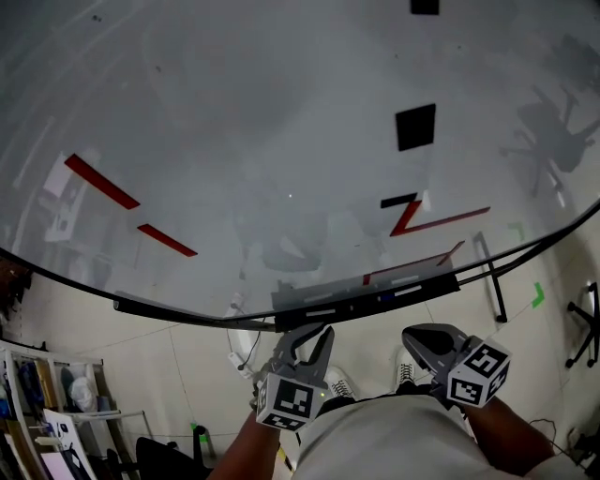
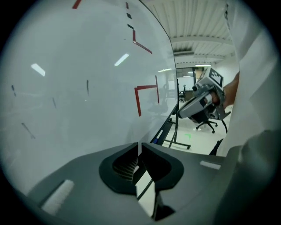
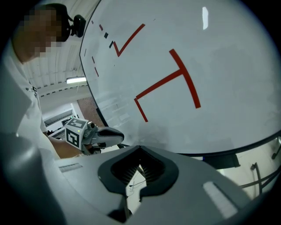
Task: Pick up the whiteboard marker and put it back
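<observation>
Both jaw pairs together, empty: left gripper (image 2: 138, 147), right gripper (image 3: 140, 166). Marker (image 1: 394, 294) looks to lie on tray (image 1: 187, 314), 11 o'clock of right gripper. Open your right jaws first, then grip mid-barrel.

**Whiteboard, its tray, and what stands around it**

The whiteboard (image 1: 281, 141) fills the upper part of the head view. On its right half sits a square patch (image 1: 415, 127), with a second patch (image 1: 424, 7) above it at the board's top edge. A tray (image 1: 366, 302) runs along the whiteboard's lower edge, right of the middle. Just below the tray, the left hand-held gripper (image 1: 307, 337) and right hand-held gripper (image 1: 417, 339) are side by side. A stand foot (image 1: 494, 281) reaches out over the floor under the whiteboard's right end. An office chair (image 1: 586, 328) is farther right, and a shelf (image 1: 42, 412) stands below the left end.
</observation>
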### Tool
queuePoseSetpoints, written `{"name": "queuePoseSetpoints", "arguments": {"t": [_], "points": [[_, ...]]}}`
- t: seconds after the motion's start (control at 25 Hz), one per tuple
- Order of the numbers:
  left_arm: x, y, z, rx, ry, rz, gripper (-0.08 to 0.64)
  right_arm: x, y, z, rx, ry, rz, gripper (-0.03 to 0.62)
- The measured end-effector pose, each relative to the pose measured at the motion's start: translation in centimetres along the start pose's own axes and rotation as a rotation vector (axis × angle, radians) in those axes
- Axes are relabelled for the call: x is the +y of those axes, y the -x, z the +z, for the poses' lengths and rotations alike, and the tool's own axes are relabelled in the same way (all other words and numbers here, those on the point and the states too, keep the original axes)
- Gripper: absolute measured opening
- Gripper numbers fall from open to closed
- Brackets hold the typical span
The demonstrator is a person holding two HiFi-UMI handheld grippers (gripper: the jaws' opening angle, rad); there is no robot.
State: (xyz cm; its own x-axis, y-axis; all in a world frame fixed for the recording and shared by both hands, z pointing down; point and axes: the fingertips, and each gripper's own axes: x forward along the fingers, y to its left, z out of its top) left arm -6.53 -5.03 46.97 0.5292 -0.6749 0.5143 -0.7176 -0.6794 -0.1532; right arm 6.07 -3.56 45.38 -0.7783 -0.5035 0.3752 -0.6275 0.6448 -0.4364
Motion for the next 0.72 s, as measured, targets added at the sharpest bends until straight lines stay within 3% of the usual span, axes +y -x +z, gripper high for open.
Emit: {"name": "queuePoseSetpoints", "arguments": {"t": [0.4,0.72], "points": [[1.1,-2.5,-3.9,0.194,-0.273,0.012,0.035,-0.6,0.1,0.1,0.002,-0.007,-0.007,0.002],[1.4,-4.1,-5.6,0.265,-0.331,-0.014,0.048,-0.7,0.5,-0.1,0.009,-0.003,-0.009,0.002]]}}
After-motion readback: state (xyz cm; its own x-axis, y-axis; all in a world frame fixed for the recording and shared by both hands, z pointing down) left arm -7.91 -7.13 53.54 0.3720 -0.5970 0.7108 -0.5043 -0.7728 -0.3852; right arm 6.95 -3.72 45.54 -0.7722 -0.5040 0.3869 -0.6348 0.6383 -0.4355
